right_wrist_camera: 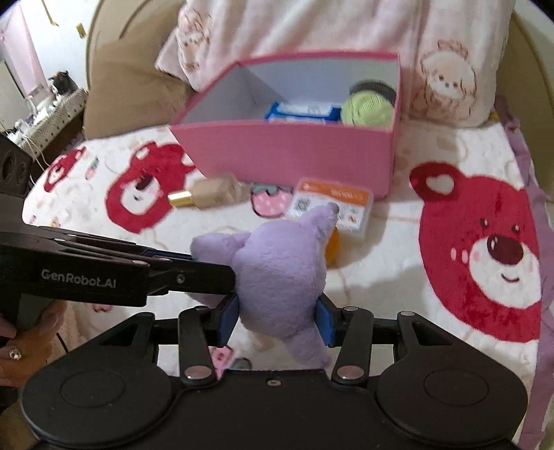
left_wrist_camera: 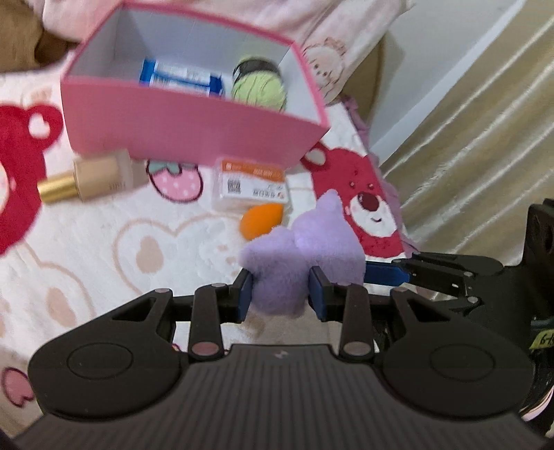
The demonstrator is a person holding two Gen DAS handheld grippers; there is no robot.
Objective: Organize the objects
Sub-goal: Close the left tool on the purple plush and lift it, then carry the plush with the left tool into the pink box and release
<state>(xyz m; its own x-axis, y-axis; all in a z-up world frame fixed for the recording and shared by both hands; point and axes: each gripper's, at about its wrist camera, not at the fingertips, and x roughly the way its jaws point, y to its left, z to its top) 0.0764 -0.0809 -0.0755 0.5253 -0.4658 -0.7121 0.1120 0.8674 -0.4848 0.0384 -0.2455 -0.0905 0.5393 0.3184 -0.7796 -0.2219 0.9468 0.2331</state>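
A purple plush toy (left_wrist_camera: 304,249) hangs above the bear-print blanket (left_wrist_camera: 104,242), held from two sides. My left gripper (left_wrist_camera: 280,294) is shut on its lower part. My right gripper (right_wrist_camera: 277,322) is shut on the purple plush toy (right_wrist_camera: 280,263) around its body, and the left gripper's black arm reaches in from the left. Beyond it stands an open pink box (left_wrist_camera: 194,128) holding a blue packet (left_wrist_camera: 180,76) and a green round item (left_wrist_camera: 259,83). In front of the box lie a beige bottle with a gold cap (left_wrist_camera: 97,176), a small orange-and-white box (left_wrist_camera: 251,185) and an orange sponge (left_wrist_camera: 261,219).
A pink-and-white pillow (right_wrist_camera: 311,31) leans behind the pink box (right_wrist_camera: 287,159). A cream curtain (left_wrist_camera: 484,138) hangs at the right of the bed. A person's hand (right_wrist_camera: 10,346) grips the left tool at the lower left.
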